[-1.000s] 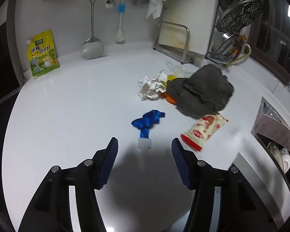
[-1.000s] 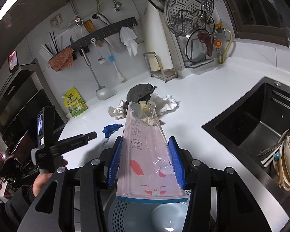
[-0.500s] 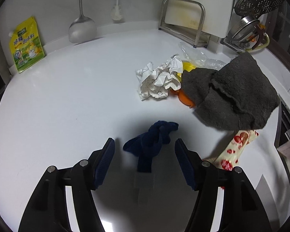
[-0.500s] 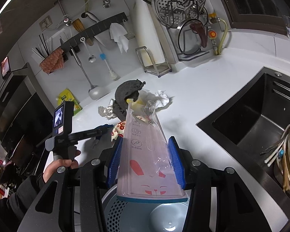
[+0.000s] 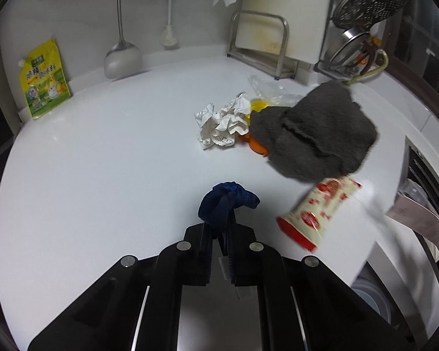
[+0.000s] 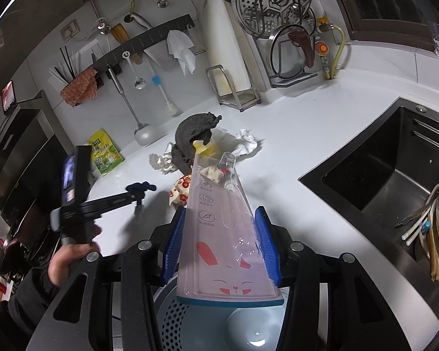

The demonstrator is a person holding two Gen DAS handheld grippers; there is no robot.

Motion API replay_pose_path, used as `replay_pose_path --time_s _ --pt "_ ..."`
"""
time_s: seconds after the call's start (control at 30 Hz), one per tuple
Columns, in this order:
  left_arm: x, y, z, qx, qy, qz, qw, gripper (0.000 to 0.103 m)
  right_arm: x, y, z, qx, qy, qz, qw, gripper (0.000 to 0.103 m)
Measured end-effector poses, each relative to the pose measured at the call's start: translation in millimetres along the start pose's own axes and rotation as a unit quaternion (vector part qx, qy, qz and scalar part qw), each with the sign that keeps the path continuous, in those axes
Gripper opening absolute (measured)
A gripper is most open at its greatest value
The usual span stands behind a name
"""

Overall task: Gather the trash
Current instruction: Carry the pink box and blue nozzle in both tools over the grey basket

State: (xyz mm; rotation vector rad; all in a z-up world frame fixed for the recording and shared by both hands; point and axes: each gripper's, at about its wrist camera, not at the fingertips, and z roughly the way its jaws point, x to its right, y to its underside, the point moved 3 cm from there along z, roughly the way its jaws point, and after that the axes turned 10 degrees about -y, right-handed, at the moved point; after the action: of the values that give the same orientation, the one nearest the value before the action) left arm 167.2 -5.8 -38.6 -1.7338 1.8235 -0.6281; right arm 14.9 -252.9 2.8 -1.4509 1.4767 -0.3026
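Observation:
My left gripper (image 5: 221, 231) is shut on a knotted blue wrapper (image 5: 225, 204) and holds it just above the white counter (image 5: 102, 161); it also shows in the right wrist view (image 6: 139, 194). Beyond lie crumpled white paper (image 5: 222, 124), a grey cloth (image 5: 316, 134) over yellow and orange scraps, and a red-and-cream snack packet (image 5: 319, 207). My right gripper (image 6: 221, 234) is shut on a clear pink bunny-print scraper board (image 6: 219, 234), held over a blue-grey bin (image 6: 219, 324) at the counter edge.
A yellow seasoning pouch (image 5: 44, 79) leans on the back wall. A ladle (image 5: 121, 55), a brush and a cutting board rack (image 5: 260, 49) stand behind. A black sink (image 6: 389, 161) with dishes is to the right. Crumpled tissue (image 6: 245, 143) lies by the cloth.
My left gripper moved forward over the blue wrapper, closed on it and raised it slightly. My right gripper kept hold of the board and shifted a little.

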Motion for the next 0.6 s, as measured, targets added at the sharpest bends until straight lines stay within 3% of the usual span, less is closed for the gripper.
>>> replay_pose_path --time_s 0.3,0.6 --pt "10.6 53.3 -87.0 0.04 0.022 0.027 0.9986 0.009 -18.8 25.5 -20.3 -0.012 0.005 -0.015 1.0 0.046" --pt "42.5 108.6 -116.7 0.027 0.056 0.05 0.9968 0.009 -26.5 63.7 -42.0 -0.035 0.009 -0.021 0.999 0.046"
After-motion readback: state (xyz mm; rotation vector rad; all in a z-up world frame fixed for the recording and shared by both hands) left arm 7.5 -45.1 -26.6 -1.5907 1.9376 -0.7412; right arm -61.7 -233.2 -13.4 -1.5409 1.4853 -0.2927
